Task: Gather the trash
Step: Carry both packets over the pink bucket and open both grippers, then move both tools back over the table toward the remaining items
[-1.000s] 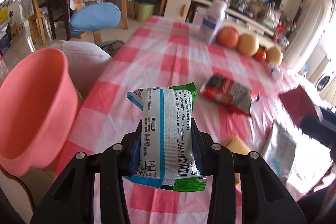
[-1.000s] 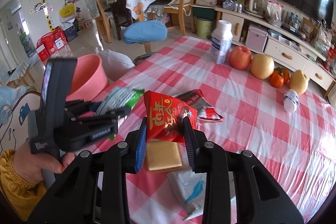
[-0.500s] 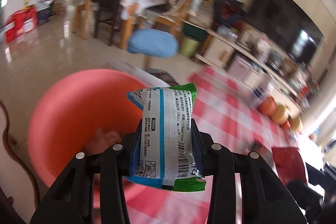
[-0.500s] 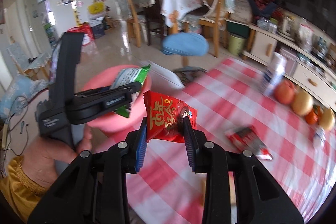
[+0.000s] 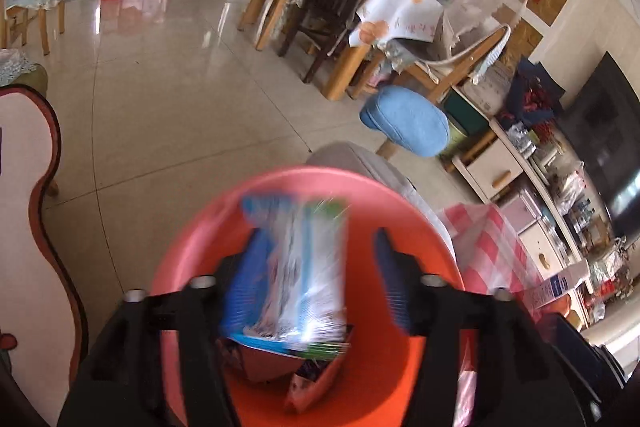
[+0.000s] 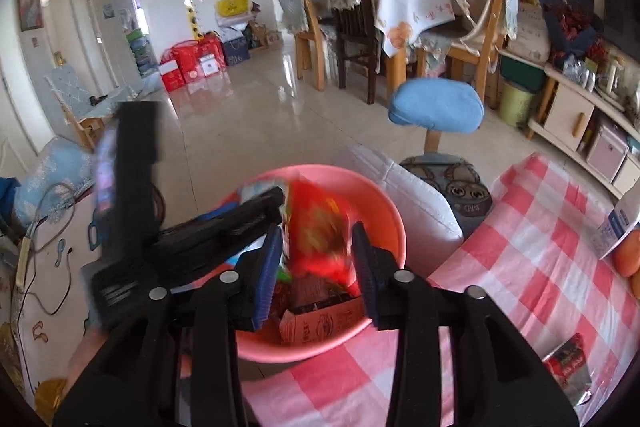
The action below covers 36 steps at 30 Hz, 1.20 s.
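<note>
Between the blue pads of the left gripper (image 5: 316, 279), a white, blue and green wrapper (image 5: 304, 267) shows as a motion-blurred streak; the jaws have just been opening and now stand wide, the right pad clear of the packet, so it is released and not pinched. Directly beneath and ahead of that gripper sits the pink basin (image 5: 192, 251), with earlier trash, a torn carton among it, at the bottom.

Between the fingers of the right gripper (image 6: 316, 259), a red snack bag (image 6: 320, 227) is likewise blurred, with gaps on both sides; these jaws too have just been opening and no longer clamp it. It hangs over the same pink basin (image 6: 384, 203), which stands just off the edge of the red-and-white checked tablecloth (image 6: 520, 267). To the left of the right gripper, the left gripper's black body (image 6: 132, 187) reaches over the rim.

Farther off to the right on the cloth lies another red wrapper (image 6: 568, 363). Beyond the basin stands a blue stool (image 6: 436, 107), then wooden chairs (image 6: 308, 39).
</note>
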Available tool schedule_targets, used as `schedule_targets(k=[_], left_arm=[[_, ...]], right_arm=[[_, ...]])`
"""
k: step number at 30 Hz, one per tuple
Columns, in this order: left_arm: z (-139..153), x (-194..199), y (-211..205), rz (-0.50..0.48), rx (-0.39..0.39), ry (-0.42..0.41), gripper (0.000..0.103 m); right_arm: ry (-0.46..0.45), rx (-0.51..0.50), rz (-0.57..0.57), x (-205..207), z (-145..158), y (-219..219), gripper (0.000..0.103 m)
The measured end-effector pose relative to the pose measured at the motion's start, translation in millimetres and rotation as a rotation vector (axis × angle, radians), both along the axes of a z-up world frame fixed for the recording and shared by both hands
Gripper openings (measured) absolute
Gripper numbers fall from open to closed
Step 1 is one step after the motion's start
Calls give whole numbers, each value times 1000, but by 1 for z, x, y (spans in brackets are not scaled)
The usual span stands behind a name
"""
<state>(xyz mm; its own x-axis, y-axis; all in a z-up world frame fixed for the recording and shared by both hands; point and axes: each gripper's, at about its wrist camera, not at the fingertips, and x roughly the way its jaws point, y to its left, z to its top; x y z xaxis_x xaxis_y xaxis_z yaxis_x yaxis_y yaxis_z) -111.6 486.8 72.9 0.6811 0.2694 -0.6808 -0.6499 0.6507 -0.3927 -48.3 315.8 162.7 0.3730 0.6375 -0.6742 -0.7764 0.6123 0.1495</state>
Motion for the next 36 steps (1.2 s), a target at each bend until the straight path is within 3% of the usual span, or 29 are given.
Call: schedule_targets(k=[2,4,9,18,29,36], left_arm=[[-1,2,0,7,30,12,81],[-1,3,-1,1,34,8,83],[5,3,-16,-17,70,-11,94],[28,15,-81,-165,291,41,96],[53,18,-158,-267,464,24,96],[59,23,-197,-329,530,24,96]], right_arm=[[14,21,-28,5,-2,-5,58],[8,56,-64,3,2,-20,74],[-71,48,-143,-10,16,-68,88],[-121,8,-286,-26,34,-164,94],[-184,50,-360,-50,49,-230,96],[-214,62,-413,-46,49,-258,97]])
